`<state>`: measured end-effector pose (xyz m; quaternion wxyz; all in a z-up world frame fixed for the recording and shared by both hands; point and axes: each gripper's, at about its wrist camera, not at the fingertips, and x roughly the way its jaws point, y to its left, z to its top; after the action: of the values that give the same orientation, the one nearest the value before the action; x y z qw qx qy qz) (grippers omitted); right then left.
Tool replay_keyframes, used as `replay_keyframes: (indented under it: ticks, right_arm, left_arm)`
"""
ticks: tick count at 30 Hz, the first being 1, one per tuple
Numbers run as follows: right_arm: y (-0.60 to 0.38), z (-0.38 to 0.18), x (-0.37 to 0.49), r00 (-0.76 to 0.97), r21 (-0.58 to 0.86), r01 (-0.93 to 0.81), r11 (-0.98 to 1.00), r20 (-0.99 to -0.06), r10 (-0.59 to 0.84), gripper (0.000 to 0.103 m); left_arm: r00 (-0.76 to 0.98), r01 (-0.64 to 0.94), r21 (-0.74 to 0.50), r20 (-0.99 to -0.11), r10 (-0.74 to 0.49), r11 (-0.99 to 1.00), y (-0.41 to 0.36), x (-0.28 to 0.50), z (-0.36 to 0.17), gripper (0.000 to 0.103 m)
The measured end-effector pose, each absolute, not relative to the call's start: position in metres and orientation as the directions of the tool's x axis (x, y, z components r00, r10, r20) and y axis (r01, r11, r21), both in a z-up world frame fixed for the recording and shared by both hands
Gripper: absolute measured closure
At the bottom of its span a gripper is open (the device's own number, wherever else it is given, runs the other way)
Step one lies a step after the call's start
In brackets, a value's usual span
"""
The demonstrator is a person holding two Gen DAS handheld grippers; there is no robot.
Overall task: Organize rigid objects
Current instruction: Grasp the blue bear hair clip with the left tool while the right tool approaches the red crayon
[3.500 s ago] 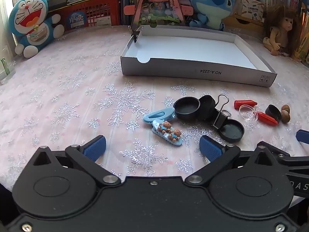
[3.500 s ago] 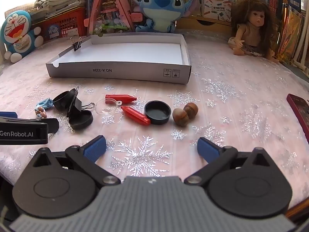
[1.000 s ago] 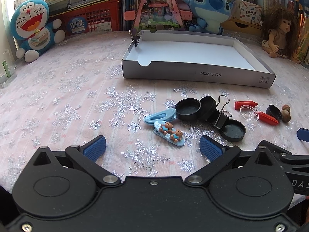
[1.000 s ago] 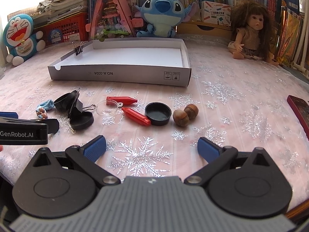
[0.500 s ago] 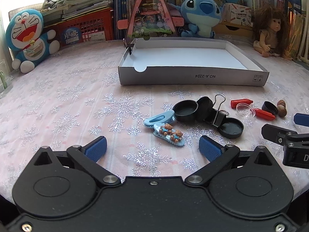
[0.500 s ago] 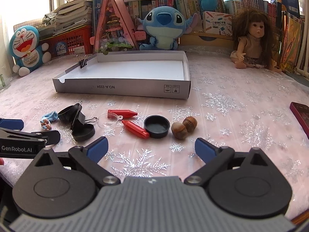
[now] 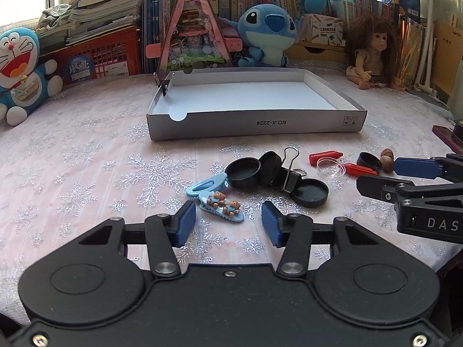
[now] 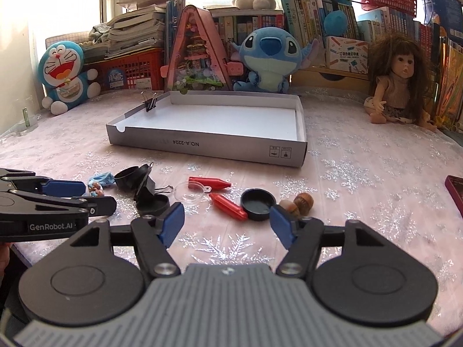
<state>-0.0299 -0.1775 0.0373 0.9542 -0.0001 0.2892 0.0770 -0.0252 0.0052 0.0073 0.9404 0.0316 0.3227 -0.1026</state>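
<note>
Both jaws closing on nothing: left hand-held gripper (image 7: 228, 224) hovering just short of the bear hair clip (image 7: 222, 206), right hand-held gripper (image 8: 227, 224) short of the black lid (image 8: 258, 204), all lying in front of the white box (image 7: 254, 121).

Small items (image 7: 277, 173) before box (image 7: 254, 121)

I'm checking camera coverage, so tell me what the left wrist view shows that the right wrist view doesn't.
Only the left wrist view shows the bear hair clip whole, lying just ahead of the closing left gripper, with nothing between its pads.

Only the right wrist view shows the two acorns clearly, beside the closing, empty right gripper.

Both show the white tray, black caps and red crayons.
</note>
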Motion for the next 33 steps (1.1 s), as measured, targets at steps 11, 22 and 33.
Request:
replay_keyframes:
  ticks: [11, 22, 33]
  right_arm:
    - [-0.174, 0.034, -0.015, 0.778, 0.108, -0.143, 0.984, -0.602, 0.179, 0.057]
    - [-0.196, 0.030, 0.004, 0.756, 0.104, -0.028, 0.994, -0.649, 0.089, 0.074]
    - [-0.209, 0.033, 0.012, 0.753, 0.048, 0.031, 0.998, -0.658, 0.008, 0.075]
  left_arm:
    - [0.746, 0.252, -0.067, -0.622, -0.238, 0.965, 0.009, -0.025, 0.009, 0.067]
    - [0.734, 0.299, -0.069, -0.620, -0.276, 0.952, 0.003, -0.029, 0.010, 0.071]
    - [0.752, 0.286, -0.040, -0.610, -0.250, 0.958, 0.003, -0.026, 0.011, 0.071]
